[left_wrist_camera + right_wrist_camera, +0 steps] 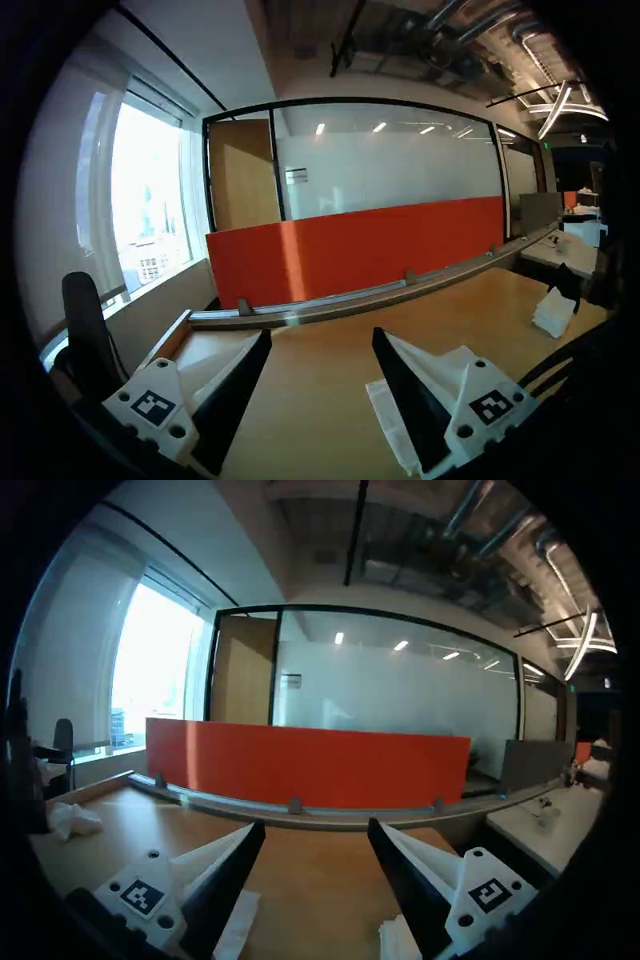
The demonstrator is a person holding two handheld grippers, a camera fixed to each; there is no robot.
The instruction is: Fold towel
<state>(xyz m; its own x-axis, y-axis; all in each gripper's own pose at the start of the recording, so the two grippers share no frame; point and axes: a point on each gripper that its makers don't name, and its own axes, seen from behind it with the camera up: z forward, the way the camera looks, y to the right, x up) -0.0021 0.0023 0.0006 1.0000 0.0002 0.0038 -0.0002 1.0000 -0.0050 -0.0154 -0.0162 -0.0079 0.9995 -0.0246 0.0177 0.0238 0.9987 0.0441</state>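
My left gripper is open over the wooden table, with nothing between its fingers. A white towel lies flat on the table beside and partly under its right finger. My right gripper is also open and holds nothing. White towel cloth shows low by its left finger, and another bit by its right finger. I cannot tell whether these are one towel.
A folded white stack sits at the table's right, a dark object just behind it. A crumpled white cloth lies at the far left. An orange partition with a metal rail bounds the table's back. A black chair stands at left.
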